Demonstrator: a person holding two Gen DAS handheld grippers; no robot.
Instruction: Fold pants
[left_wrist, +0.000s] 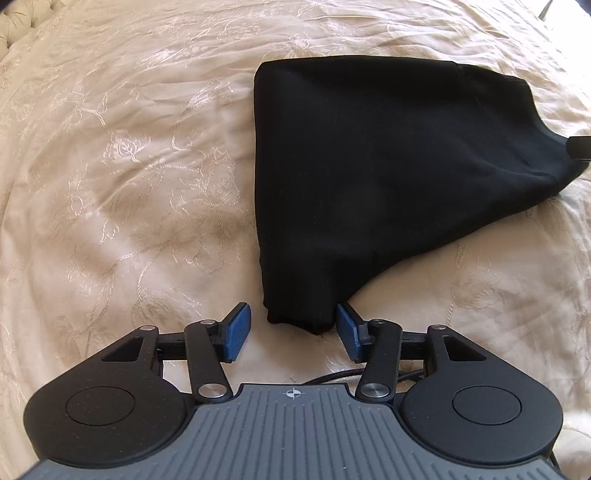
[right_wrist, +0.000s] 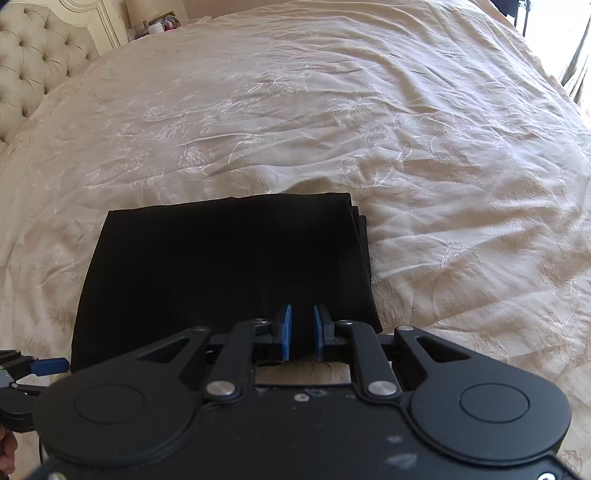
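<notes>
The left gripper (left_wrist: 291, 330) is showing a ribbed grey housing with a small crosshair mark behind its fingers, matte black round-lobed plates on either side, black link bars with silver pivot screws, and blue textured pads (left_wrist: 238, 330). A black braided cable (left_wrist: 332, 378) is running behind its right finger. The right gripper (right_wrist: 302, 332) is showing an all-black, slightly scuffed body, the same silver screws and blue pads (right_wrist: 285, 331). A bit of skin is showing at the lower left.

left wrist view low and close over bedspread (left_wrist: 129, 166), right wrist view likewise, both sharing black pants (left_wrist: 369, 166)
</notes>
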